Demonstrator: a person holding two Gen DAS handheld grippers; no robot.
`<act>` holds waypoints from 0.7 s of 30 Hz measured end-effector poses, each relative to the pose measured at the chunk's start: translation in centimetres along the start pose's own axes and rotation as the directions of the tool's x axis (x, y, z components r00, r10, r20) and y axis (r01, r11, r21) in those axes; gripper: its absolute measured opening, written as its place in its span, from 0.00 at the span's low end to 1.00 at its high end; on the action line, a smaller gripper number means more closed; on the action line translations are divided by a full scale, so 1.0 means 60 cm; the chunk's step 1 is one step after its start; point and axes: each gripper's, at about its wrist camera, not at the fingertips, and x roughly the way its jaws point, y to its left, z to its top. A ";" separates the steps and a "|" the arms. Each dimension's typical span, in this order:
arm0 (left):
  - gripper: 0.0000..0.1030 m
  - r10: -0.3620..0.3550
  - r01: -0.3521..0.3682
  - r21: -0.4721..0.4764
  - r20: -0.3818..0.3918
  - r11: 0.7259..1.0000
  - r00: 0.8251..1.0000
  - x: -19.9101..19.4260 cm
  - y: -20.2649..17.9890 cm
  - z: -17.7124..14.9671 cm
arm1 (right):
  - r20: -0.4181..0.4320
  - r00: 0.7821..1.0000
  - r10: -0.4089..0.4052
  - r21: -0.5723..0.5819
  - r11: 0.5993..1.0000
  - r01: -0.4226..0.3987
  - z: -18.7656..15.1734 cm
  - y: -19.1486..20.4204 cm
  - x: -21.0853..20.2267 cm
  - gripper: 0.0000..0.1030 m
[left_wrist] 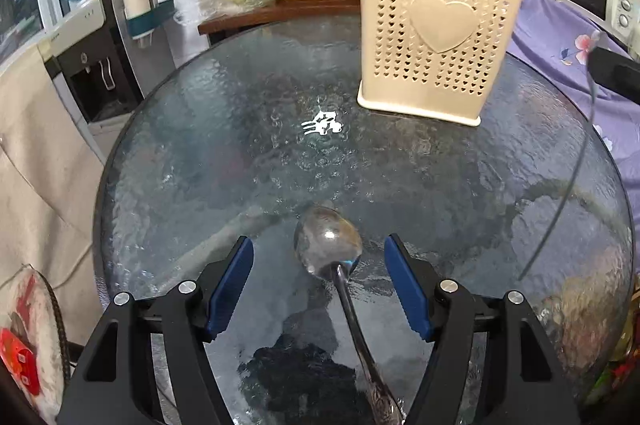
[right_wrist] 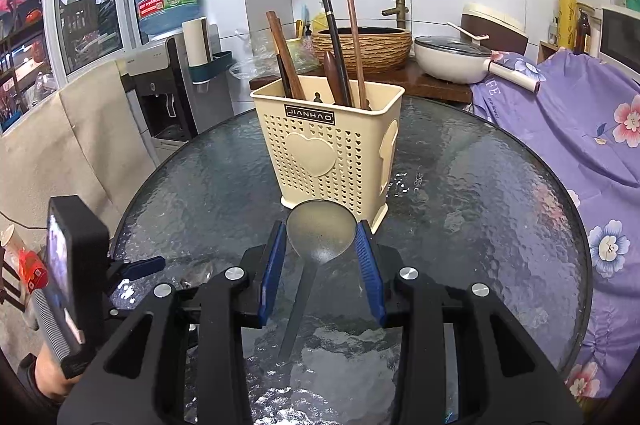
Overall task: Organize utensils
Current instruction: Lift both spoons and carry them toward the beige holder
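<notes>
Round table (left_wrist: 240,153) of dark textured glass. Standing upright on top, toward the far side: cream perforated utensil holder (right_wrist: 328,149). Lying flat near the close edge: metal spoon (left_wrist: 332,257).

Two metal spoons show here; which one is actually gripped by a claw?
The wide, dull-bowled spoon, pinched across its bowl by the right claw. The shiny ornate-handled spoon lies on the glass table between the left claw's open pads, untouched.
</notes>
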 end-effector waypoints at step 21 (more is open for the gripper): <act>0.13 -0.065 0.067 0.026 -0.090 0.997 0.994 0.038 -0.005 0.029 | -0.008 1.000 0.006 0.002 1.000 -0.006 -0.005 0.004 -0.001 0.36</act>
